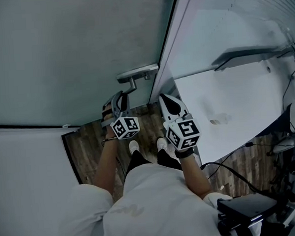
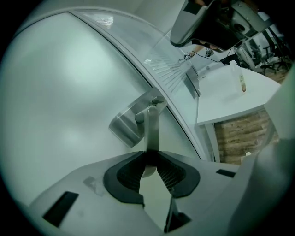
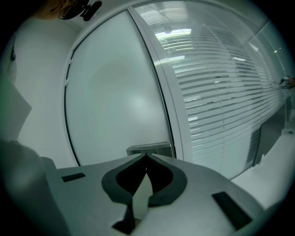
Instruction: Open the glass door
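Glass door (image 2: 60, 92) handle (image 2: 151, 124) sits clamped in my left gripper (image 2: 150, 154); I should press down squarely, right gripper (image 3: 146, 159) clenched empty.

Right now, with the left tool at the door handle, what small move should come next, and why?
Probably press the lever handle down with the left tool: its jaws pinch the lever, and the frosted glass door looks shut against its frame, so the latch likely needs releasing first.
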The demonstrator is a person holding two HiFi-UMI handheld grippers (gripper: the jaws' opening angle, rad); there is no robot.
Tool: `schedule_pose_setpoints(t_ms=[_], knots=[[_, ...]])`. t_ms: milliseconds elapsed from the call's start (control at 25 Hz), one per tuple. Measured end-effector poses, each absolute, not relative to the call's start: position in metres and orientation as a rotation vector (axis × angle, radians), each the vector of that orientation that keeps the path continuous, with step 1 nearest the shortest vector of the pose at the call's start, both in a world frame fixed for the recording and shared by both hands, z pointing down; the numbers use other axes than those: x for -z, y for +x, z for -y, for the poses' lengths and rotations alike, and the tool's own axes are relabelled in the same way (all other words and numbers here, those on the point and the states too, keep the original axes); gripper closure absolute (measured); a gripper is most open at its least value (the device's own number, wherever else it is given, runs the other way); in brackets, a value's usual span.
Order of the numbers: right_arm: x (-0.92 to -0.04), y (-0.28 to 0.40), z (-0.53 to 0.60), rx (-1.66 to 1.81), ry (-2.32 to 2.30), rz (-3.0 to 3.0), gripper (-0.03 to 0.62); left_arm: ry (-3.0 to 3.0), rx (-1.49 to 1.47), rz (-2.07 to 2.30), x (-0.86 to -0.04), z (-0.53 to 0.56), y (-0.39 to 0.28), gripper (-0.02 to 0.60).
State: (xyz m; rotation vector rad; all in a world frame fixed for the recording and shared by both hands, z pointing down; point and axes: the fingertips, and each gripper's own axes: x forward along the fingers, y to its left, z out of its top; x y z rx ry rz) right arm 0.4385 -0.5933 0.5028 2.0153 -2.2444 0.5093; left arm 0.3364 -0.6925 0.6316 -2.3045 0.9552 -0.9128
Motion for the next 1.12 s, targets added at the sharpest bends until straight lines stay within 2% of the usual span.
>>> schedule_pose_setpoints(t_ms=[1120], knots=[[-0.482,0.409,0.556,-0.408,1.932,2.411,0.591,-1.954,1.182,-0.824,-0.611,0.652,0.294,0.492]])
